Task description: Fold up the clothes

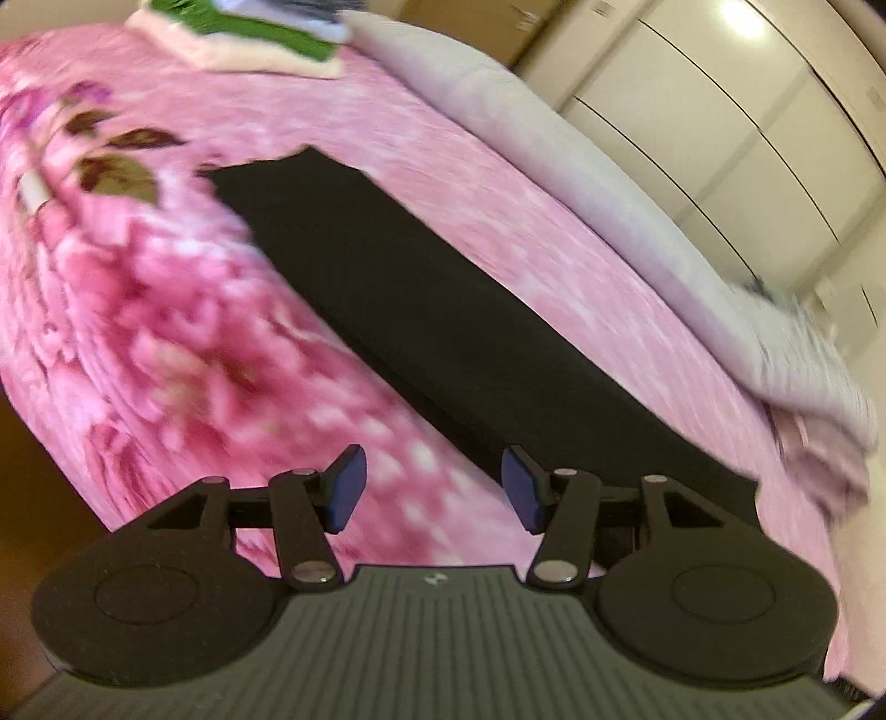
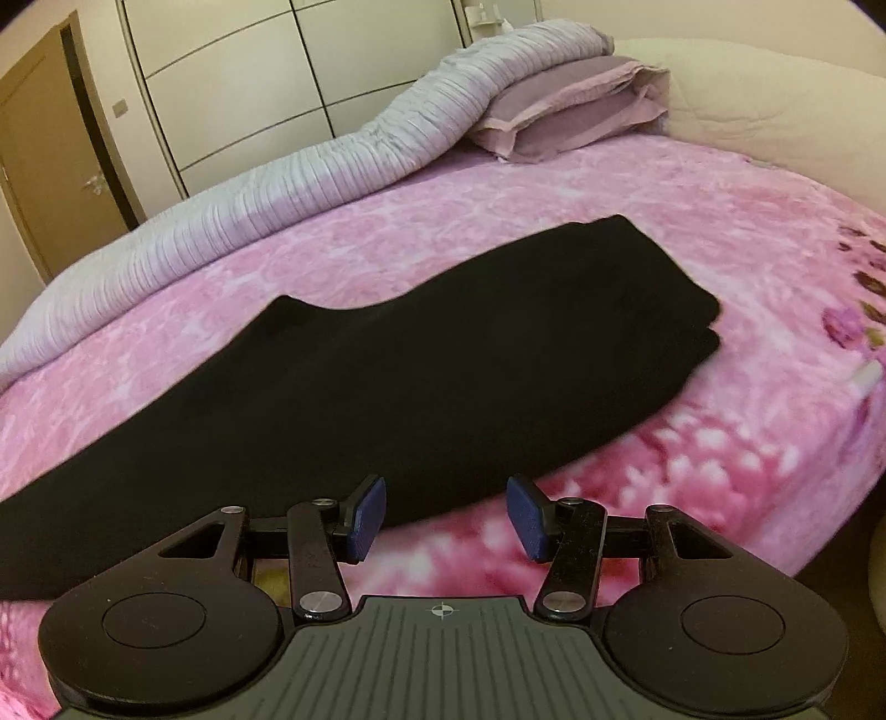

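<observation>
Lying flat, long black garment [image 2: 387,354], plush pink bedspread [image 2: 554,221]

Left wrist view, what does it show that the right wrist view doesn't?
Only the left wrist view shows a stack of folded clothes at the far end of the bed. Only the right wrist view shows a pillow and a door. Both show the black garment lying flat on the pink bedspread, the rolled grey quilt, and open, empty grippers.

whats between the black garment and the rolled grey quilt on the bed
Only bare pink floral bedspread: a clear strip separates the black garment from the grey quilt. The right wrist view shows it best.
</observation>
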`<act>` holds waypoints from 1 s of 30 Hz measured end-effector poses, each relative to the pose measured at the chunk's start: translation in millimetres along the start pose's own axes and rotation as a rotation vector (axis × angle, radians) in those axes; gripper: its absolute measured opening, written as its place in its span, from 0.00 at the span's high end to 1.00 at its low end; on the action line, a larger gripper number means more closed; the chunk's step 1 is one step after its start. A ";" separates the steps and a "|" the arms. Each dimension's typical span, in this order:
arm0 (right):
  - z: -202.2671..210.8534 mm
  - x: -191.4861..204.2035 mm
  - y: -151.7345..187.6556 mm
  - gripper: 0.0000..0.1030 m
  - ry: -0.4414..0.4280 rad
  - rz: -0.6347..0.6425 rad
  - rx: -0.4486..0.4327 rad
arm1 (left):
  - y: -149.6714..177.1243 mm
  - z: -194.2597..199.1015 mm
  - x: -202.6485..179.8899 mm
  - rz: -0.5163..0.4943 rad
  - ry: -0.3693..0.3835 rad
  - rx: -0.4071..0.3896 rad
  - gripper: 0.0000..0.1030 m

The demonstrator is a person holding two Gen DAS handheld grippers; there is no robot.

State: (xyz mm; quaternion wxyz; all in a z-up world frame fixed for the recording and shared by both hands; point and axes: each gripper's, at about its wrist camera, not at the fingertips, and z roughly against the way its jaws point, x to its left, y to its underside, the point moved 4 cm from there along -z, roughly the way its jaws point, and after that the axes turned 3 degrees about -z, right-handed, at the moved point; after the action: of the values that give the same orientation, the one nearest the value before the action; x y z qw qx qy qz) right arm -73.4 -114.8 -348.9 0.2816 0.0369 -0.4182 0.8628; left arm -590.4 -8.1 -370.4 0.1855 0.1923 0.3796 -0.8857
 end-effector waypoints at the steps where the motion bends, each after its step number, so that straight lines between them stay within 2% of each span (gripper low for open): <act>1: -4.3 3.1 -0.9 0.49 -0.003 0.000 0.006 | -7.2 -3.0 9.5 0.024 -0.005 -0.003 0.52; 9: -32.8 21.4 -0.1 0.49 0.010 0.040 0.044 | -56.5 -26.5 77.8 0.274 -0.011 -0.040 0.53; 14: -41.2 18.9 -4.5 0.49 0.039 0.036 0.047 | -79.9 -40.8 95.8 0.378 0.008 -0.051 0.52; 19: -45.3 15.5 -11.2 0.49 0.063 0.018 0.041 | -92.7 -53.5 98.9 0.395 0.014 -0.053 0.49; 23: -46.8 14.7 -14.0 0.49 0.074 0.006 0.034 | -93.9 -61.0 94.4 0.385 0.023 -0.089 0.35; 27: -49.0 15.9 -12.8 0.49 0.075 0.013 0.036 | -91.9 -69.4 84.7 0.364 0.005 -0.144 0.33; 30: -49.4 15.2 -12.4 0.49 0.071 0.020 0.036 | -90.4 -68.6 80.6 0.384 0.020 -0.173 0.34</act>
State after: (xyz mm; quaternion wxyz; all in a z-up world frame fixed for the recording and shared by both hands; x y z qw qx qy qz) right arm -71.2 -65.1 -367.7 0.2871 0.0072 -0.3927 0.8737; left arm -688.7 86.4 -398.6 0.3628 0.2535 0.4124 -0.7963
